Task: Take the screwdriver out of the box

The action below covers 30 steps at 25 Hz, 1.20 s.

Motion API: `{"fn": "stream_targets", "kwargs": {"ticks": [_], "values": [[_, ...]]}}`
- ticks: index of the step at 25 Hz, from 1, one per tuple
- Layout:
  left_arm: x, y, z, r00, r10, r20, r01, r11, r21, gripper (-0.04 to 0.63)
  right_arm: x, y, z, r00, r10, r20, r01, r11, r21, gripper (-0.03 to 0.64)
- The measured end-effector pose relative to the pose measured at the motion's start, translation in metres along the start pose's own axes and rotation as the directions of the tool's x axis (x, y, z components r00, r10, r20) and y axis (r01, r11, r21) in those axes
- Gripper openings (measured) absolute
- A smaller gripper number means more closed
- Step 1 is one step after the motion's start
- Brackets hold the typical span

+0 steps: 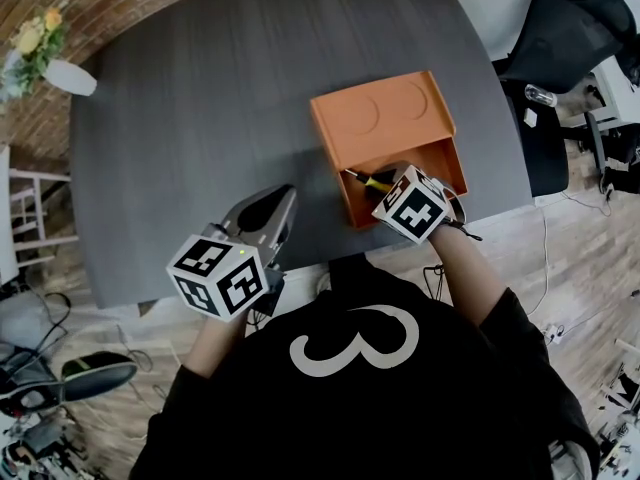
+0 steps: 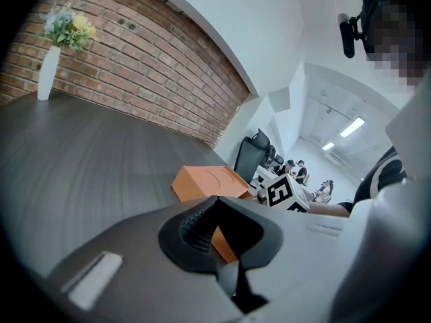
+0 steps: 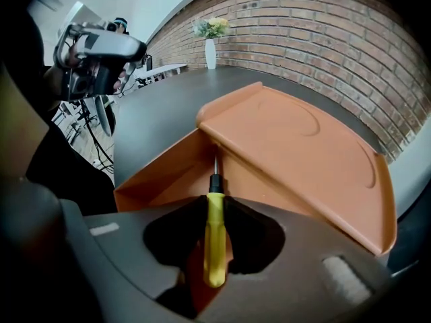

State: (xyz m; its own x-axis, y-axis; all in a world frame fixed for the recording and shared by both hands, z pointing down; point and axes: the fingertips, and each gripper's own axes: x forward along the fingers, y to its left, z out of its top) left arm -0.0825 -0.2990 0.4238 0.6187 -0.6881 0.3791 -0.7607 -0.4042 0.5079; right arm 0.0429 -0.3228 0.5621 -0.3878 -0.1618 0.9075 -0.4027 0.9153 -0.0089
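Screwdriver [image 3: 214,237]: yellow handle clamped between the jaws of the right gripper [image 3: 214,200]; black collar and metal shaft project forward into the open near part of the orange box [image 3: 161,173], tip aimed at the inner corner under the lid [image 3: 303,140] edge; contact of tip with box cannot be determined. In the head view the screwdriver [image 1: 368,179] lies over the left side of the box [image 1: 456,164] opening; the right gripper [image 1: 388,188] reaches in from the near side. The box rests on the dark table [image 1: 200,118]; a vase of flowers [image 1: 55,68] stands at the far left corner, well apart. The left gripper [image 1: 284,200] is beside the box over the table edge; its jaws are closed together, empty.
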Motion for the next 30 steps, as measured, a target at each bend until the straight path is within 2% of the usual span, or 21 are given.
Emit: {"fn": "stream_targets", "kwargs": {"ticks": [4, 11, 17, 23, 26, 30], "values": [[-0.003, 0.002, -0.002, 1.000, 0.006, 0.004, -0.006, 1.000, -0.001, 0.011, -0.002, -0.003, 0.000, 1.000, -0.014, 0.006, 0.014, 1.000, 0.002, 0.084], [-0.007, -0.005, -0.003, 1.000, 0.005, 0.016, -0.005, 1.000, 0.002, 0.012, -0.018, -0.010, -0.002, 0.996, -0.089, -0.010, 0.087, 0.990, -0.113, 0.083], [-0.015, -0.013, -0.004, 1.000, -0.008, 0.029, 0.008, 1.000, 0.017, 0.012, -0.033, -0.005, -0.003, 0.985, -0.171, -0.023, 0.159, 0.952, -0.262, 0.083], [-0.028, -0.025, 0.001, 0.999, -0.022, 0.050, 0.020, 0.999, 0.045, 0.012, -0.055, 0.001, -0.006, 0.973, -0.228, -0.031, 0.205, 0.922, -0.329, 0.083], [-0.035, -0.032, 0.002, 0.998, -0.031, 0.058, 0.028, 0.998, 0.061, 0.011, -0.070, 0.005, -0.005, 0.969, -0.246, 0.001, 0.234, 0.920, -0.314, 0.083], [-0.045, -0.047, 0.002, 0.996, -0.060, 0.063, 0.054, 0.995, 0.088, 0.012, -0.094, 0.009, 0.001, 0.961, -0.265, 0.084, 0.277, 0.935, -0.222, 0.081]]}}
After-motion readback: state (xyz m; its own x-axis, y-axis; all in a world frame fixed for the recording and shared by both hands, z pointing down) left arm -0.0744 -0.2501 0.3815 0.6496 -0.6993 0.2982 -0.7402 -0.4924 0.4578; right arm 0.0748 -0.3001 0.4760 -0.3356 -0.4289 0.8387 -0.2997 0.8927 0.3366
